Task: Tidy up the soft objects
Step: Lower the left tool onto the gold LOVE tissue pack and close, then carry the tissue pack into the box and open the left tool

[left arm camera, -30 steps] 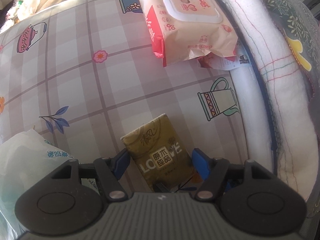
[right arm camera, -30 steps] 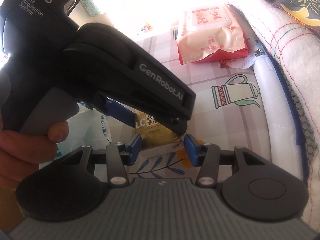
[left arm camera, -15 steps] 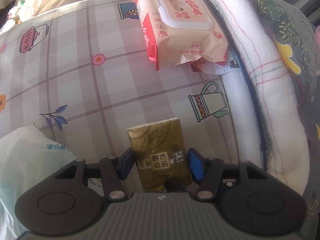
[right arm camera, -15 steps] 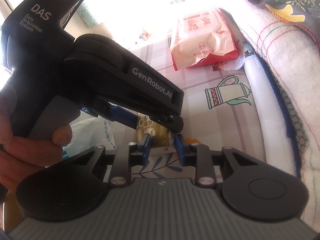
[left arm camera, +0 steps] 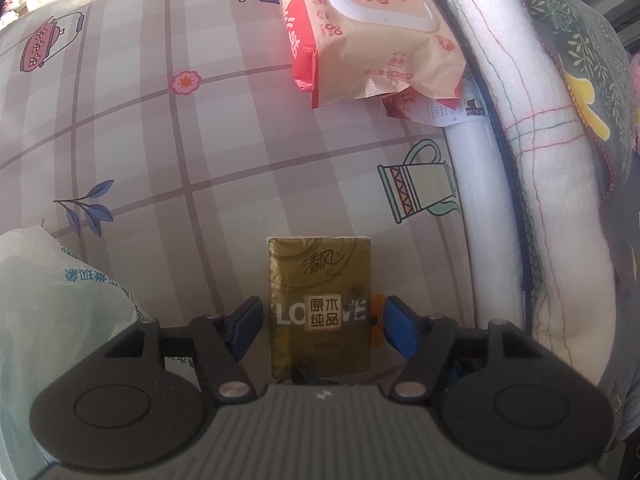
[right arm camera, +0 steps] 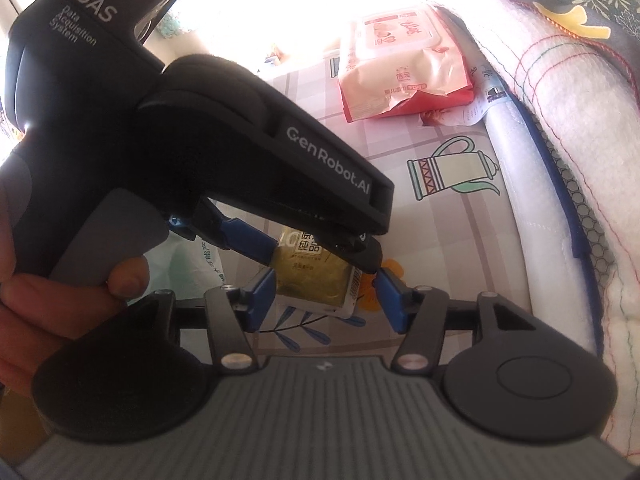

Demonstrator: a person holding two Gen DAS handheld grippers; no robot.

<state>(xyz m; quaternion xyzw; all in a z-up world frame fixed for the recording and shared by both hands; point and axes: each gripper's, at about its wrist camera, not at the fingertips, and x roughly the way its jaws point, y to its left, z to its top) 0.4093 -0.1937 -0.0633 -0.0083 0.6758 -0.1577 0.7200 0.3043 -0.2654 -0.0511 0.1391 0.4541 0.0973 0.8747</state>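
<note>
While both jaws open, tissue pack between left fingers.

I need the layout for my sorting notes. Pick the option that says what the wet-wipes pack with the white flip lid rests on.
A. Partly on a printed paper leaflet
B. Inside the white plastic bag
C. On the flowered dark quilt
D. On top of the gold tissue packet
A: the wet-wipes pack lies on the checked cloth with its near corner over a printed leaflet, far from the gold tissue packet.
</note>
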